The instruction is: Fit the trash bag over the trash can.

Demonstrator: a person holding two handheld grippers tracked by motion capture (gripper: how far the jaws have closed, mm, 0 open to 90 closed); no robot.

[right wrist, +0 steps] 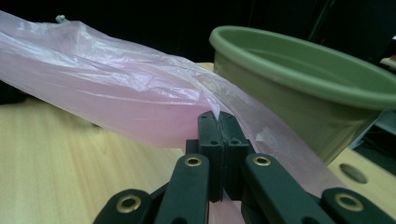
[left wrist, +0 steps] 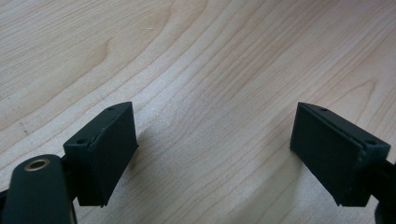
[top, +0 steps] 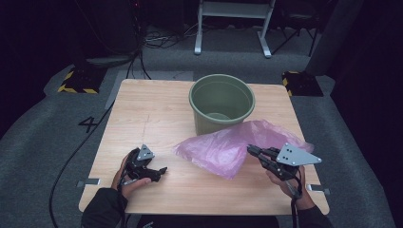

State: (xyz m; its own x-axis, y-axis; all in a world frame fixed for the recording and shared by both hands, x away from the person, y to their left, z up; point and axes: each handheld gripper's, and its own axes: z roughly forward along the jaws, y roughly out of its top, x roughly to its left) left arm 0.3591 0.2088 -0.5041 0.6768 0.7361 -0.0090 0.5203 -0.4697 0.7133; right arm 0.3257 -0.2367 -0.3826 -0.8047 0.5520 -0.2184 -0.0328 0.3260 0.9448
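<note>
The right claw (top: 251, 150) is clamped on a thin fold of the pink plastic bag (top: 228, 145); in the right gripper view its two black jaws press flat together with the film pinched between them at the tips (right wrist: 218, 122); the bag (right wrist: 102, 100) rises from that pinch and stretches away to the left of that view, crinkled and translucent, lifted off the wood along most of its length. In the high view the bag lies spread across the right half of the wooden surface (top: 142, 114), its far edge touching the base of the green plastic bucket (top: 222, 102); the bucket stands upright near the far edge, open at the top, and in the right gripper view its rim (right wrist: 299, 60) looms just behind the bag.

The left claw (top: 163, 170) rests low at the near left of the surface, well apart from the bag, held in the person's left hand (top: 124, 175); the left gripper view shows its jaws spread wide with bare wood grain (left wrist: 210, 93) between them and nothing in their gap (left wrist: 214, 154); a grey three-cornered plate sits on top of each gripper.
</note>
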